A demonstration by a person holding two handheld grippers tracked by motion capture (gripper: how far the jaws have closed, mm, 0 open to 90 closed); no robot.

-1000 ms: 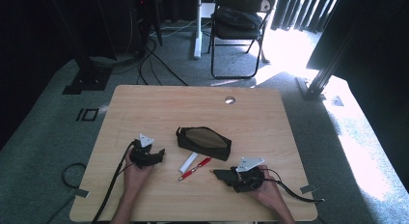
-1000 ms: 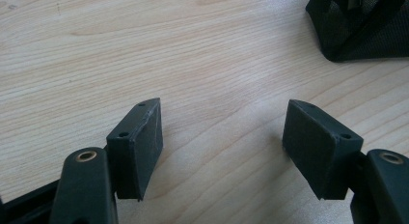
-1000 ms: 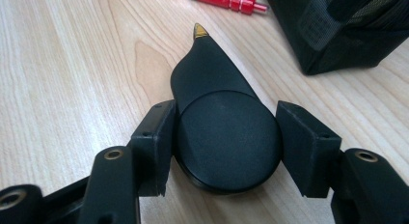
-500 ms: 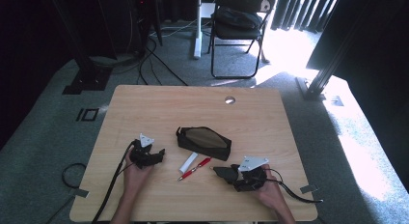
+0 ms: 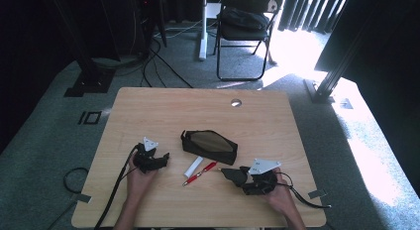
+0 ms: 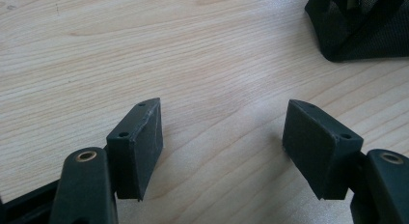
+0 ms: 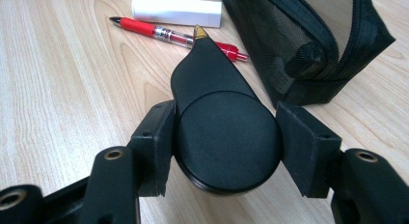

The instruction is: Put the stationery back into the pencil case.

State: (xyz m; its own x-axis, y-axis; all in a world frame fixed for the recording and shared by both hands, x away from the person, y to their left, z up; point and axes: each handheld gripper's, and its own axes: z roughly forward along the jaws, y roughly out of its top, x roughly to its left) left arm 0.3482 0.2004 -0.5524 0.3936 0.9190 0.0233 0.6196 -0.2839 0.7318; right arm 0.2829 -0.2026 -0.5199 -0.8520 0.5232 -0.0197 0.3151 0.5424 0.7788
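- Right hand-held gripper (image 7: 224, 137) clamps a black teardrop-shaped tool (image 7: 219, 132); not yet in the open pouch (image 7: 308, 35) ahead.
- Red pen (image 7: 159, 31) and white tube (image 7: 176, 11) beyond its tip remain out.
- Left hand-held gripper (image 6: 224, 147) gapes wide, empty.

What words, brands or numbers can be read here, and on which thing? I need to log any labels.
None can be read.
White tube: plain side, no print showing.
Red pen: no legible marking.
Black mesh pouch: no tag or logo visible.
Black teardrop-shaped thing in the right hand-held gripper: plain surface.
Left hand-held gripper: unmarked pads.
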